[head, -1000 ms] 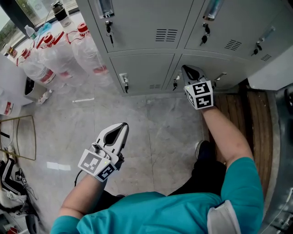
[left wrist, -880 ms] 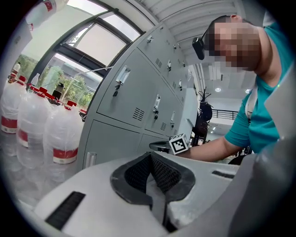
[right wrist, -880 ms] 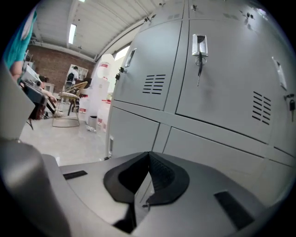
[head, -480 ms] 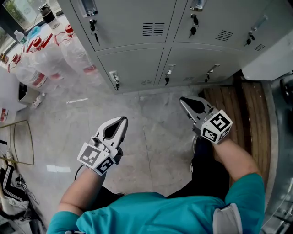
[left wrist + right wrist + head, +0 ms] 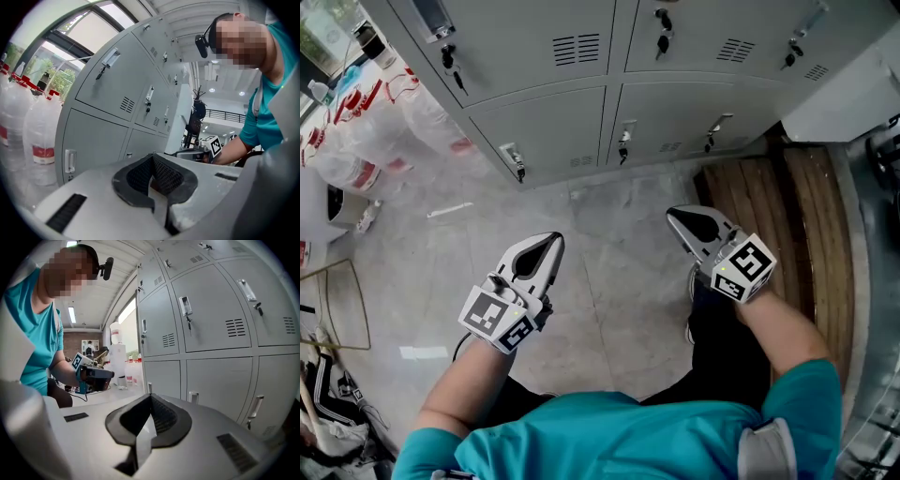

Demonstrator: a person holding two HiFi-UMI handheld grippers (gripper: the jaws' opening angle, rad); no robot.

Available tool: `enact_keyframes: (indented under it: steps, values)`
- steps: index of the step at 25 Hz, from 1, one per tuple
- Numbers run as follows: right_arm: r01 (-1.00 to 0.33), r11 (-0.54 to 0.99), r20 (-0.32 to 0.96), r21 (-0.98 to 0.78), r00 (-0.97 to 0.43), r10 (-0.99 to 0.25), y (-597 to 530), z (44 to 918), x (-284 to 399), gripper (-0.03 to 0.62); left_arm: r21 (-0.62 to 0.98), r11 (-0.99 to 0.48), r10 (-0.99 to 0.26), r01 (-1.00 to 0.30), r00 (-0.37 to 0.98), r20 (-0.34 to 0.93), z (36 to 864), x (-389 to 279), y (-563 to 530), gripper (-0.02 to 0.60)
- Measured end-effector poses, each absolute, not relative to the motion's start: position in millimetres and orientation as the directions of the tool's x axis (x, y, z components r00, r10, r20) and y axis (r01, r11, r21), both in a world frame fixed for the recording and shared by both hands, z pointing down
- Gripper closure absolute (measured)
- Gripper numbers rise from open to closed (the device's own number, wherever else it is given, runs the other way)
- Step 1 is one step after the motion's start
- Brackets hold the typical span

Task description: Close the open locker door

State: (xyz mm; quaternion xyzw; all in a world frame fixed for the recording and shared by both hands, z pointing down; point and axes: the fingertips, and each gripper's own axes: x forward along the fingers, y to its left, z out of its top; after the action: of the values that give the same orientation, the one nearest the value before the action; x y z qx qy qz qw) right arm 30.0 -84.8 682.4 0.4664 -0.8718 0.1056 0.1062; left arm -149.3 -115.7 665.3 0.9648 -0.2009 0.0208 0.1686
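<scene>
A bank of grey lockers (image 5: 553, 131) fills the top of the head view. Every door in sight lies flush with its frame, including the lower row with small handles (image 5: 623, 141). My left gripper (image 5: 553, 240) hovers over the stone floor, well short of the lockers, jaws shut and empty. My right gripper (image 5: 672, 215) is level with it at the right, also shut on nothing, pointing at the lower doors from a distance. The left gripper view shows my left gripper (image 5: 151, 156) closed, and the right gripper view shows my right gripper (image 5: 150, 397) closed.
Large water bottles (image 5: 347, 141) stand at the left against the lockers. A wooden pallet (image 5: 769, 206) lies on the floor at the right, with a white cabinet (image 5: 853, 94) behind it. A wire frame (image 5: 337, 300) sits at the far left. My shoe (image 5: 694, 281) is under the right gripper.
My right gripper has drawn back from the lower locker door toward my body. The left gripper has barely shifted. The lockers sit higher in the head view.
</scene>
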Motion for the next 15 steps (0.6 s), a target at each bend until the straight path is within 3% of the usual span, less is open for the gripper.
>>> enact_keyframes:
  steps: [15]
  values:
    - [-0.834, 0.548, 0.281, -0.063, -0.541, -0.792, -86, 677, 42, 0.594, 0.334, -0.863, -0.381, -0.380, 0.922, 0.067, 656, -137, -117, 0.578]
